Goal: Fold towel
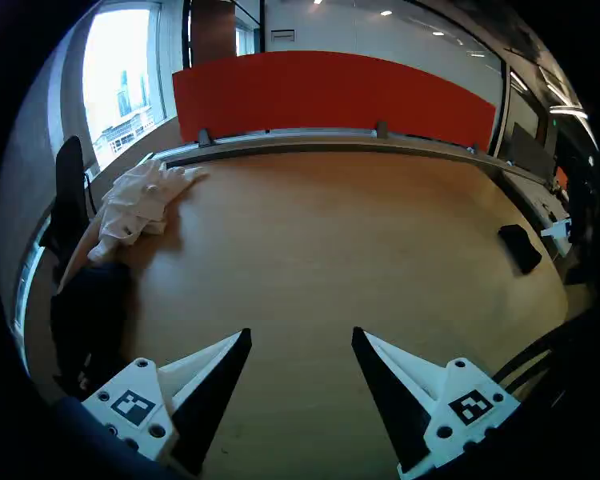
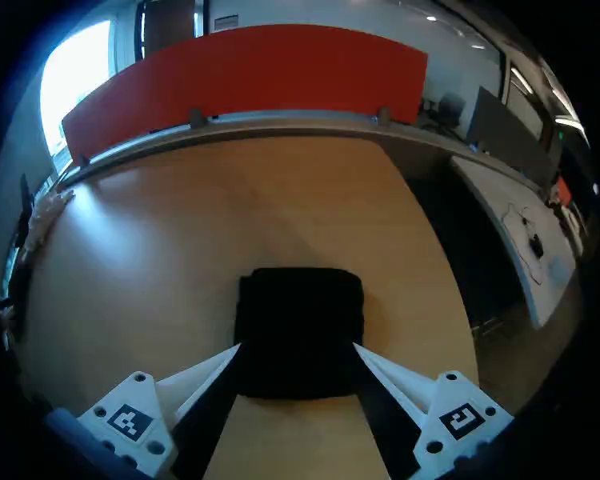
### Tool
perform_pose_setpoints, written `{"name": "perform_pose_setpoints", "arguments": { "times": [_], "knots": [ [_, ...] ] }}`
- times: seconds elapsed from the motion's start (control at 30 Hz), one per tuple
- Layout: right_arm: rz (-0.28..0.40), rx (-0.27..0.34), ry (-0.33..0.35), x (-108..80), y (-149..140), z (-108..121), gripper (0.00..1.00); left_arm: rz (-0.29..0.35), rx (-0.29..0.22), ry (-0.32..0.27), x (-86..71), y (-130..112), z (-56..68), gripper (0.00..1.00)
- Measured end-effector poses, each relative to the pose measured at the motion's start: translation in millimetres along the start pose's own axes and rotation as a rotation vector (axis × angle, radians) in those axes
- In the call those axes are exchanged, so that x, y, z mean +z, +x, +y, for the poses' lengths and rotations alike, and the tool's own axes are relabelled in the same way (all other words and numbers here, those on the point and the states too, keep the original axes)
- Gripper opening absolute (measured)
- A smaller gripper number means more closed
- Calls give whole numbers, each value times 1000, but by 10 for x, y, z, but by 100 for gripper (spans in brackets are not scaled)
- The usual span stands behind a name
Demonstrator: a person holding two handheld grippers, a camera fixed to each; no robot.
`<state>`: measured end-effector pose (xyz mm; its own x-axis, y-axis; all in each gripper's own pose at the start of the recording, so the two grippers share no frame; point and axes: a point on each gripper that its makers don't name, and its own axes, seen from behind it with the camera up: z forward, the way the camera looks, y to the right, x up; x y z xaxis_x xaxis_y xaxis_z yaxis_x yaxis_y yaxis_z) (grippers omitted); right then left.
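Over the near part of the tabletop point(image 1: 324, 240), in the left gripper view, the left gripper point(image 1: 301, 330) hangs with its fingers spread wide above bare wood. A crumpled white cloth point(image 1: 140, 204) lies at the far left corner. The folded black towel point(image 1: 520, 246) sits by the right edge, and a red divider point(image 1: 332, 96) lines the far edge.

In the right gripper view, the right gripper point(image 2: 297, 346) is spread too, its fingers flanking the towel's near corners. Whether they touch it I cannot tell. Open wood lies to the left and beyond.
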<state>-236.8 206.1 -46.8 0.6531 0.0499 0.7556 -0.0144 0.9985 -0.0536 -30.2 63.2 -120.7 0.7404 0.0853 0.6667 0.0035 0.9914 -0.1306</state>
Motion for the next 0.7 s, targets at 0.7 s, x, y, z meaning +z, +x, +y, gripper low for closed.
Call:
{"name": "perform_pose_setpoints", "arguments": {
  "times": [0.7],
  "knots": [
    [495,49,-7,-575,1114,-319,87,31,0,0,-7,165,-37,93]
  ]
}}
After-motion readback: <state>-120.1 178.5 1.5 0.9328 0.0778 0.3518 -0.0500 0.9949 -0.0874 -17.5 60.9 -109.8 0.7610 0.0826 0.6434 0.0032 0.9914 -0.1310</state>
